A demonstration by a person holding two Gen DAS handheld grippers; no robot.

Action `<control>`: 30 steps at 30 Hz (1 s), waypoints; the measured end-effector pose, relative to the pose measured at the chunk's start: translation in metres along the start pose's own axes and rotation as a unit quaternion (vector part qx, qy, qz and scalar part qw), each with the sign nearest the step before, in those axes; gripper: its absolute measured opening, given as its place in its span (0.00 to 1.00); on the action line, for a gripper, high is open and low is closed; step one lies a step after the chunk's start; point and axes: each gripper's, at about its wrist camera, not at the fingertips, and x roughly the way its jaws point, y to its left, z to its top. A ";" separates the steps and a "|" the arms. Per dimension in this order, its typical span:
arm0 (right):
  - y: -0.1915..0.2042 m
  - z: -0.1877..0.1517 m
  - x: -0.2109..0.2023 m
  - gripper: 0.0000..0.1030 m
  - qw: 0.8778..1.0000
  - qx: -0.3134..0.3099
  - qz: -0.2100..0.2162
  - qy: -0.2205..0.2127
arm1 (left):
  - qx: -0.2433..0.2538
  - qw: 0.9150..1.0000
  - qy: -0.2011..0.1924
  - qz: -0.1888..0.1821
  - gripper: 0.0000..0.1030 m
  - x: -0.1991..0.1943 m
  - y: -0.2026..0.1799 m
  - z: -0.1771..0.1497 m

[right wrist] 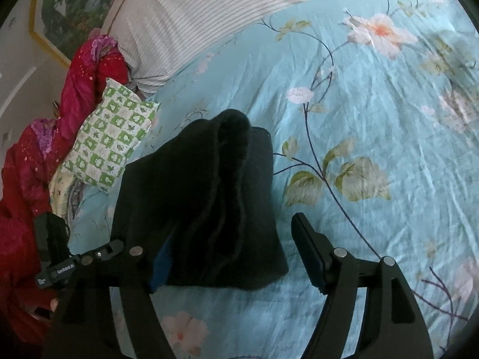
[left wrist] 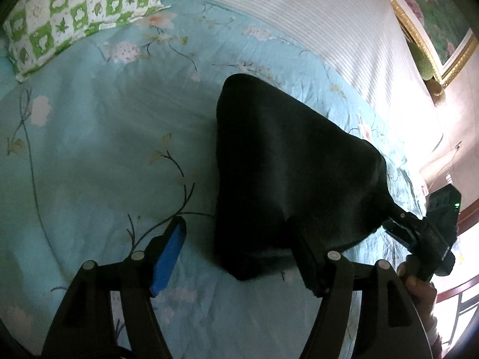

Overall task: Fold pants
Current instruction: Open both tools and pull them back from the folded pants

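Note:
The black pants (left wrist: 284, 173) lie folded into a thick bundle on the light blue floral bedsheet (left wrist: 98, 149). My left gripper (left wrist: 239, 239) is open, its jaws wide apart at the bundle's near edge, with the right finger (left wrist: 308, 257) against the cloth. In the right wrist view the same bundle (right wrist: 203, 197) shows stacked layers. My right gripper (right wrist: 230, 248) is open too; its left finger sits partly behind the cloth and its right finger (right wrist: 311, 254) stands free of it. The right gripper also shows in the left wrist view (left wrist: 425, 233), beside the bundle.
A green and white checked pillow (left wrist: 77, 12) lies at the head of the bed, also in the right wrist view (right wrist: 110, 137). A red quilt (right wrist: 36, 161) is heaped beside it. A striped white cover (left wrist: 329, 21) and a framed picture (left wrist: 431, 15) lie beyond.

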 end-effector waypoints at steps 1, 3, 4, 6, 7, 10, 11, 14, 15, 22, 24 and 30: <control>0.005 -0.002 -0.003 0.76 1.000 -0.008 -0.004 -0.003 | 0.004 1.000 -0.003 0.005 0.69 -0.002 -0.003 -0.001; 0.015 -0.008 -0.010 0.78 1.000 -0.028 -0.011 -0.007 | 0.014 0.999 -0.015 0.025 0.71 -0.010 -0.009 -0.007; 0.019 -0.010 -0.013 0.79 0.999 -0.036 -0.013 -0.009 | 0.018 0.999 -0.022 0.035 0.71 -0.013 -0.012 -0.010; 0.028 -0.016 -0.020 0.81 0.998 -0.051 -0.018 -0.015 | 0.029 0.998 -0.032 0.050 0.75 -0.020 -0.018 -0.016; 0.031 -0.018 -0.024 0.82 0.998 -0.058 -0.021 -0.021 | 0.034 0.997 -0.037 0.054 0.76 -0.023 -0.021 -0.018; 0.040 -0.027 -0.033 0.87 0.996 -0.078 -0.026 -0.037 | 0.051 0.995 -0.049 0.071 0.80 -0.031 -0.031 -0.026; 0.044 -0.030 -0.036 0.87 0.995 -0.087 -0.029 -0.041 | 0.055 0.994 -0.052 0.078 0.81 -0.033 -0.033 -0.029; 0.054 -0.038 -0.042 0.89 0.992 -0.111 -0.039 -0.049 | 0.064 0.992 -0.058 0.090 0.81 -0.038 -0.037 -0.035; 0.058 -0.040 -0.043 0.90 0.990 -0.121 -0.043 -0.050 | 0.066 0.991 -0.061 0.096 0.81 -0.040 -0.039 -0.037; 0.081 -0.058 -0.044 0.96 0.978 -0.184 -0.076 -0.064 | 0.082 0.985 -0.069 0.136 0.83 -0.044 -0.044 -0.046; 0.084 -0.063 -0.043 0.96 0.975 -0.193 -0.084 -0.065 | 0.088 0.983 -0.075 0.145 0.83 -0.045 -0.046 -0.050; 0.088 -0.074 -0.036 0.96 0.970 -0.216 -0.096 -0.063 | 0.112 0.974 -0.096 0.172 0.83 -0.047 -0.053 -0.056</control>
